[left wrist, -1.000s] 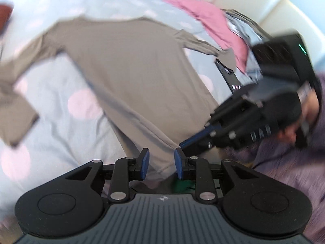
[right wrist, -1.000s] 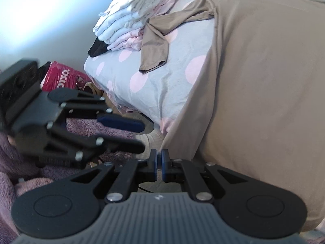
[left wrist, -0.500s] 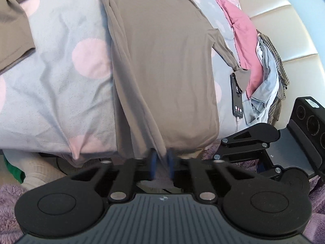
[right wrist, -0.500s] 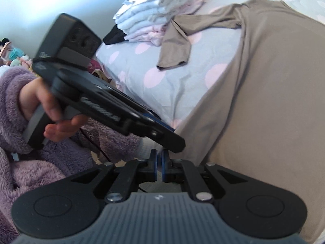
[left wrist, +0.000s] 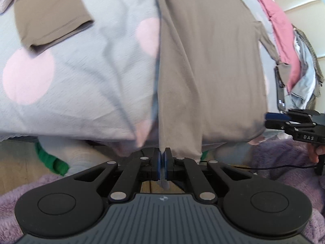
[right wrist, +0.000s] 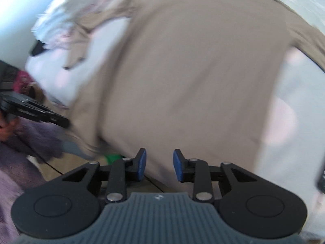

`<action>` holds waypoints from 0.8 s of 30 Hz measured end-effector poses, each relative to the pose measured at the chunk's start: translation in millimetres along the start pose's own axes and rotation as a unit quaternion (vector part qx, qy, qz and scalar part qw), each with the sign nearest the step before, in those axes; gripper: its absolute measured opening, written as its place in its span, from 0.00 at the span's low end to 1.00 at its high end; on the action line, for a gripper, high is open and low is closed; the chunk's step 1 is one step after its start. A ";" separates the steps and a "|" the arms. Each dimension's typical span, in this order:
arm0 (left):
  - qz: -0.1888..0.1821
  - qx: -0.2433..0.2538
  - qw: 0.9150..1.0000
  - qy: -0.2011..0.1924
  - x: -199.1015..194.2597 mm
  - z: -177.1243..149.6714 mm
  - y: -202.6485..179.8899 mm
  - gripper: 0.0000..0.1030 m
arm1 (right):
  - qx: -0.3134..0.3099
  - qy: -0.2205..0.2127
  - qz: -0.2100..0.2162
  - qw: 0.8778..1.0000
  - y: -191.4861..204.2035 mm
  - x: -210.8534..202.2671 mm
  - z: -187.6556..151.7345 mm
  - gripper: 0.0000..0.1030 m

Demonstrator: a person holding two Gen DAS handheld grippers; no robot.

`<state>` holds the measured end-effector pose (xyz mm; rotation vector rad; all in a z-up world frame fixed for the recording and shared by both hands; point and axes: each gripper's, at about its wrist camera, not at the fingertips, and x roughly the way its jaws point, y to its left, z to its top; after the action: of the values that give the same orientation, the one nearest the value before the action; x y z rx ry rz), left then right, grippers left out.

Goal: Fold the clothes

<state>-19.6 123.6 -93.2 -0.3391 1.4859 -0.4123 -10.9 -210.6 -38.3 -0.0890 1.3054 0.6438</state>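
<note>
the taupe long-sleeved shirt [left wrist: 211, 65] lies spread on the bed [left wrist: 81, 85], over a grey cover with pink dots, its lower hem hanging over the bed's edge. the left gripper [left wrist: 162, 163] has its jaws closed on the hem at the shirt's left side fold. the right gripper [right wrist: 158, 167] sits at the hem with its jaws apart, gripping nothing. a pile of clothes [left wrist: 298, 61] lies at the right of the bed in the left wrist view.
</note>
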 end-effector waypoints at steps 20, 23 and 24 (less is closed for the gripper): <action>0.059 0.034 0.998 -0.010 7.2 3.0 -1.8 0.01 | 0.016 0.066 -0.027 0.997 -80.0 27.7 -58.5 0.02; 0.054 0.037 0.998 -0.012 0.8 1.2 -8.4 0.01 | 0.027 0.062 -0.014 0.998 -80.3 18.5 -57.3 0.02; 0.050 0.036 0.998 -0.015 -4.7 1.4 -9.4 0.01 | 0.035 0.067 -0.013 0.997 -81.4 15.1 -56.7 0.02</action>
<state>-18.9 117.3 -84.6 -0.2118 1.4494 -0.3771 -18.6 -295.0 -91.9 -0.0924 1.4519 0.5774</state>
